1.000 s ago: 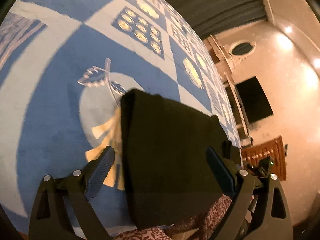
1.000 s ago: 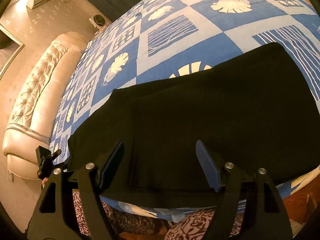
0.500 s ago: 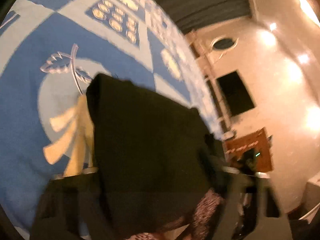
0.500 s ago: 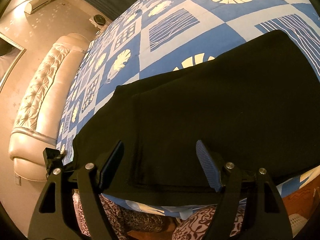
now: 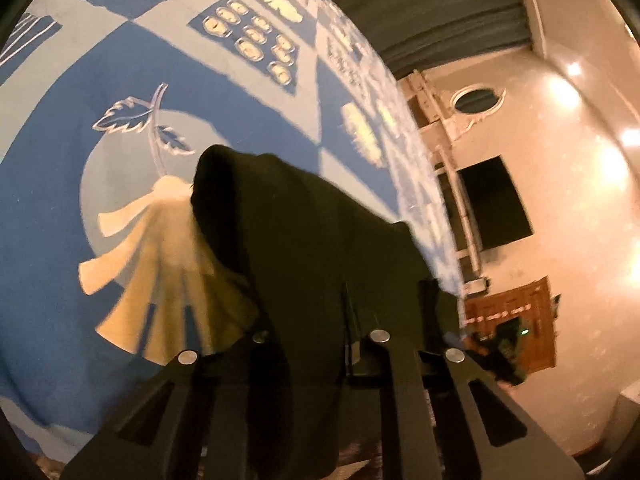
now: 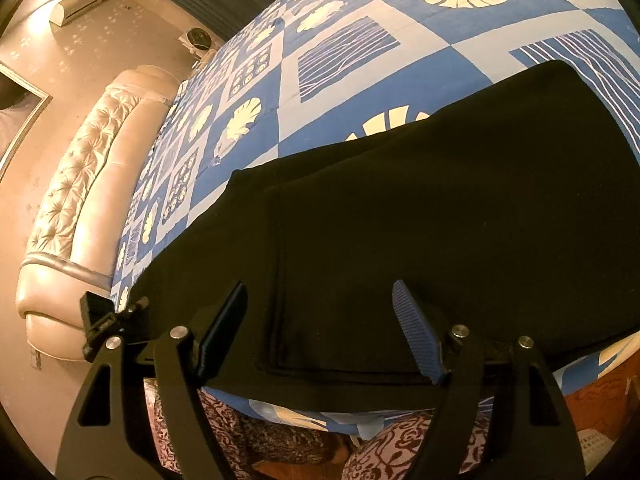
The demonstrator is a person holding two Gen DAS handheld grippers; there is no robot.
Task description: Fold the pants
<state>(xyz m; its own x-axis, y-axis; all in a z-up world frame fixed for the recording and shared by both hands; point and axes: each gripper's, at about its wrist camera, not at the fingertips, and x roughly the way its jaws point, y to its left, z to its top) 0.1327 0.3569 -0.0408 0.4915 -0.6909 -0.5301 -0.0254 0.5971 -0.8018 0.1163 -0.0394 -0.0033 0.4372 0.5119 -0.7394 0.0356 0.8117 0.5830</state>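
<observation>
Left gripper (image 5: 316,320): fingers are sitting close together, clamping a bunched edge of the black pants (image 6: 420,232); the fabric is draping over both fingers and hiding the tips. From the pinch point the cloth is rising in a ridge and lifting off the bedspread (image 5: 100,128), with a fold peak just past the gripper and a cream fan-leaf print (image 5: 160,280) showing beside it.

Right gripper (image 6: 320,328): fingers are spreading wide, holding nothing, hovering over the near edge of the pants. The dark left finger (image 6: 222,328) and blue ribbed right finger (image 6: 416,336) are sitting either side of a stitched pocket outline; contact with the cloth cannot be told.

Pants are lying mostly flat on the blue-and-white patchwork bedspread, near edge along the bed's near side, far edge reaching a striped square. The other gripper's body (image 6: 104,320) is showing at the left end of the pants.

Beyond the pants: more leaf and stripe squares, then a cream tufted headboard (image 6: 80,208) at the bed's left. Past that, a wall-mounted air conditioner (image 6: 80,0).
</observation>
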